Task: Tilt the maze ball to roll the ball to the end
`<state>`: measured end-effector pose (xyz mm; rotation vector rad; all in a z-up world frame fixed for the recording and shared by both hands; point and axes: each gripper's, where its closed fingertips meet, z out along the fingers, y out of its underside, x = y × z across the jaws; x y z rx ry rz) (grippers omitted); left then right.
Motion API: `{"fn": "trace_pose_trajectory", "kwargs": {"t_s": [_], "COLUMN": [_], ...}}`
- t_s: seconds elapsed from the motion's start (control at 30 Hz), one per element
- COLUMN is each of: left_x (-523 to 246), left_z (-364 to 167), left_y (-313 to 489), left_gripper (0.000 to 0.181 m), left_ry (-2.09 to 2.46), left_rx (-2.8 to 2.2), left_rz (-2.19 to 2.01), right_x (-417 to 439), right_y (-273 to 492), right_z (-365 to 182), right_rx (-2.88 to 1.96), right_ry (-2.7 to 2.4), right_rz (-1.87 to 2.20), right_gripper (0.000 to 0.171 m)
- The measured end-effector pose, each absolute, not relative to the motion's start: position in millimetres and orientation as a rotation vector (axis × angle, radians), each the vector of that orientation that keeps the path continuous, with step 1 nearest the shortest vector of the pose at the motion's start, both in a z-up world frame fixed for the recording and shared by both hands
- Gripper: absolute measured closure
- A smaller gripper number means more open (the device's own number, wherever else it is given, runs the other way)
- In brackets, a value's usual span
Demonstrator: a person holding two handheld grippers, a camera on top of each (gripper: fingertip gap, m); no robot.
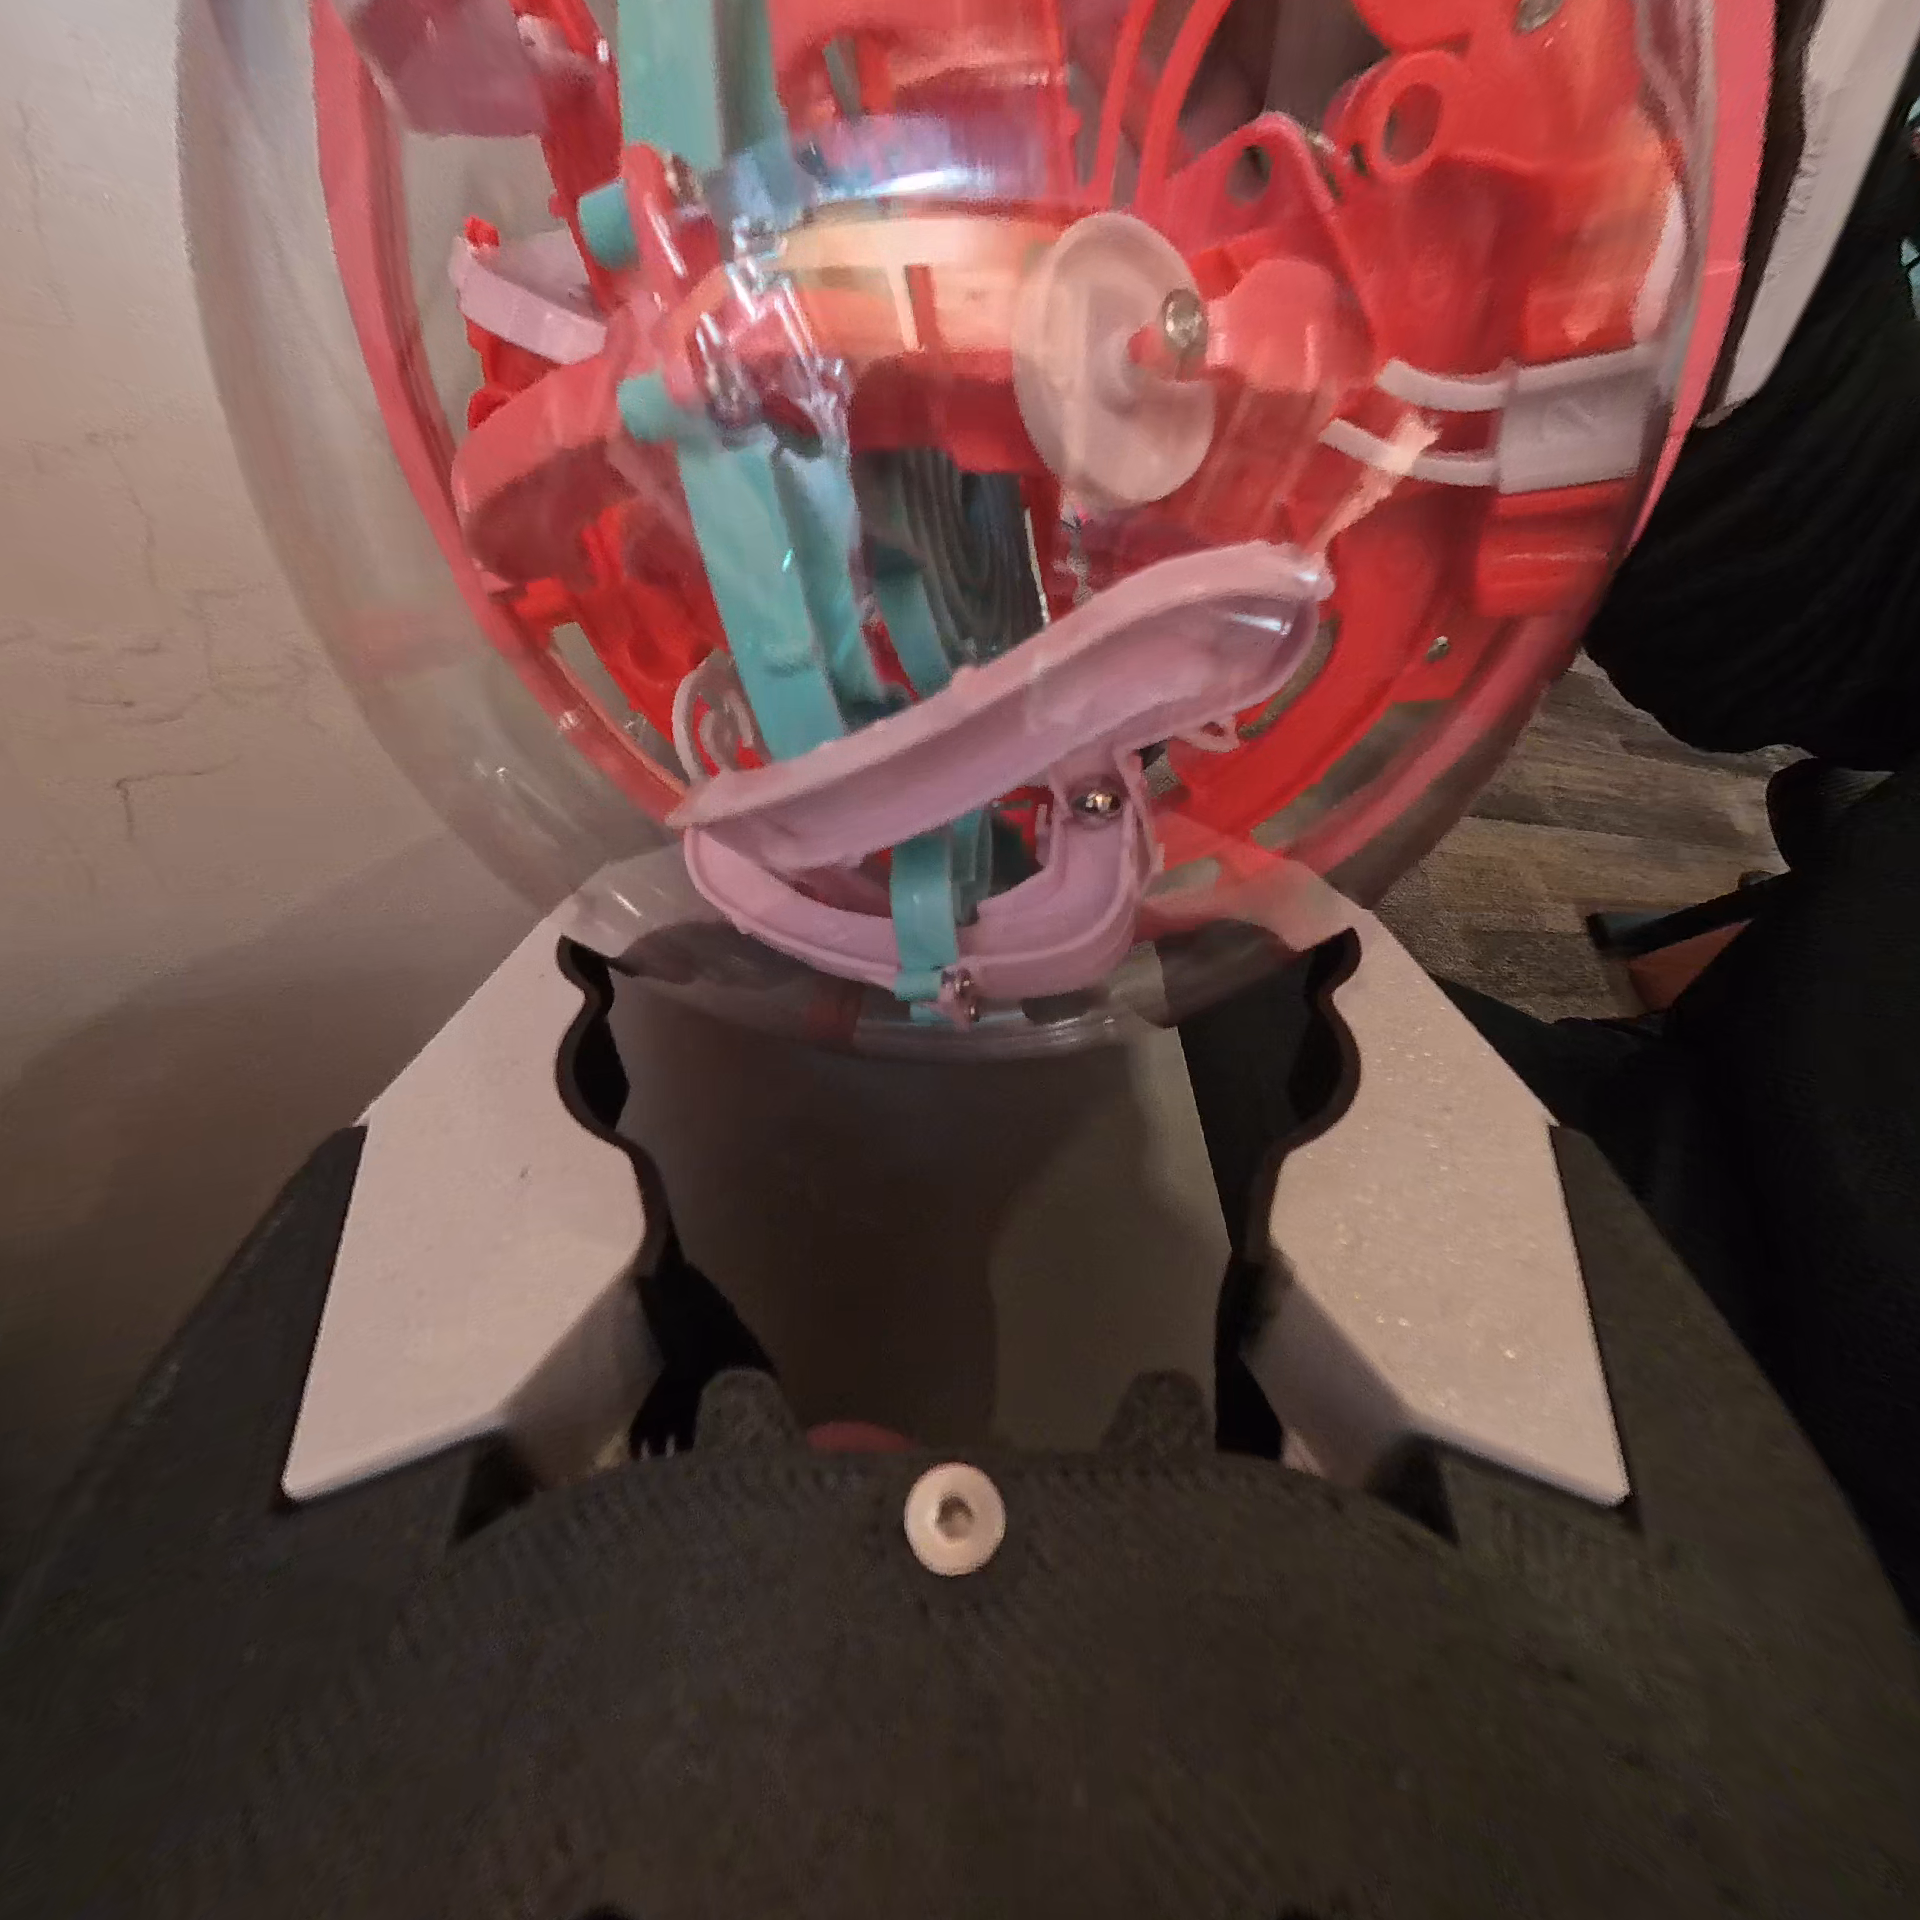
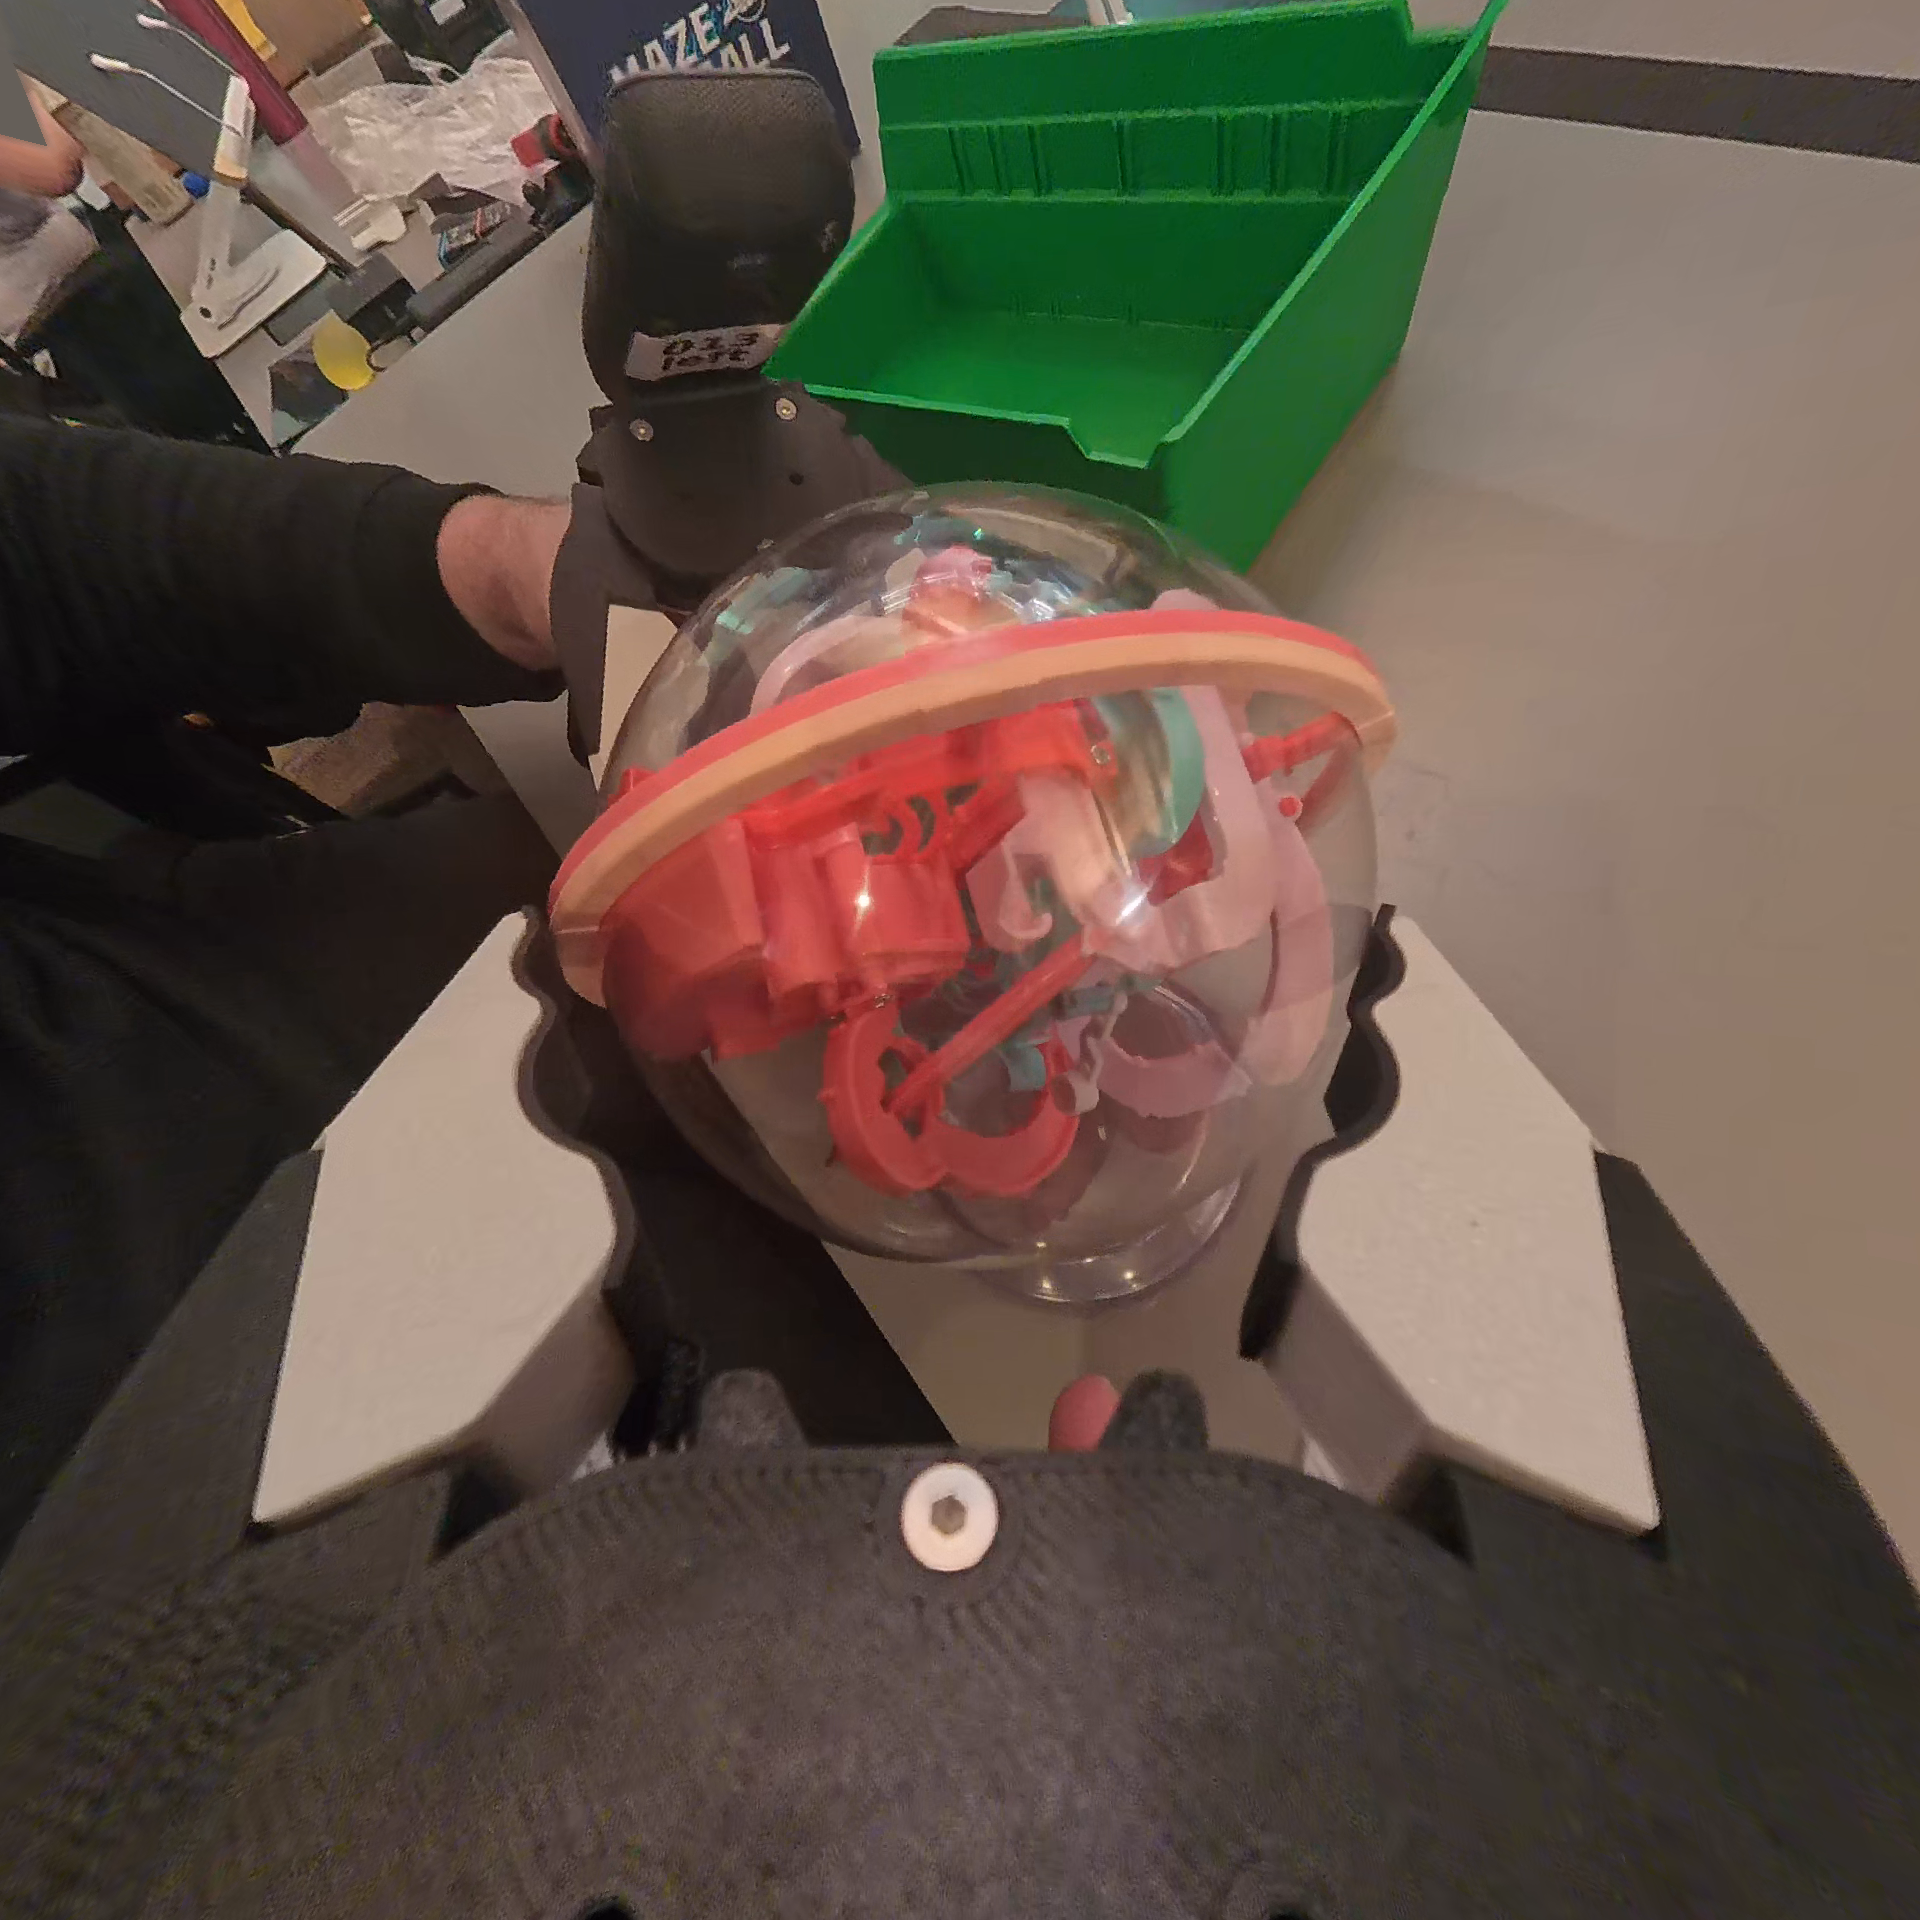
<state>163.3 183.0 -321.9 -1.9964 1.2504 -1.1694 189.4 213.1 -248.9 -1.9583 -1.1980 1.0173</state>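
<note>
The maze ball (image 1: 935,416) is a clear sphere with red, teal and lilac tracks inside. In the left wrist view it fills the upper frame and its lower curve sits between my left gripper's (image 1: 961,956) wide-spread fingertips, which touch it. A small steel ball (image 1: 1093,805) rests on a lilac track low in the sphere. In the right wrist view the maze ball (image 2: 987,883), with its red and cream equator ring tilted, sits between my right gripper's (image 2: 961,987) wide-spread fingers, touching both. The left gripper (image 2: 717,312) holds its far side.
A green plastic bin (image 2: 1143,260) stands on the pale table (image 2: 1662,727) behind the sphere. A person's hand and black sleeve (image 2: 499,582) hold the left gripper. The table edge runs under the sphere; cluttered desks lie at far left.
</note>
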Motion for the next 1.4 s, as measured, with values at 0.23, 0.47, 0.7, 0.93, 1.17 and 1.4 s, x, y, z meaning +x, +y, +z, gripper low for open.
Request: {"fn": "trace_pose_trajectory", "kwargs": {"t_s": [0.23, 0.47, 0.7, 0.93, 1.17, 1.4], "left_x": [163, 163, 163, 164, 167, 181], "left_z": [-323, -324, -325, -323, -319, -318], "left_y": [184, 185, 184, 183, 183, 181], "left_gripper": [0.052, 0.053, 0.053, 0.053, 0.053, 0.054], "left_ry": [1.252, 1.260, 1.273, 1.306, 1.328, 1.366], "left_rx": [-2.003, -2.009, -2.034, -2.057, -2.074, -2.079], "left_rz": [-1.177, -1.158, -1.134, -1.090, -1.059, -1.056], "right_x": [188, 187, 187, 188, 193, 203], "right_y": [216, 217, 217, 217, 217, 216], "right_z": [-248, -247, -246, -239, -236, -229], "right_rx": [-1.957, -1.936, -1.919, -1.903, -1.898, -1.902], "right_ry": [-1.184, -1.169, -1.160, -1.157, -1.138, -1.120], "right_rz": [1.032, 1.041, 1.061, 1.066, 1.074, 1.053], "right_gripper": [0.026, 0.026, 0.026, 0.028, 0.027, 0.028]}}
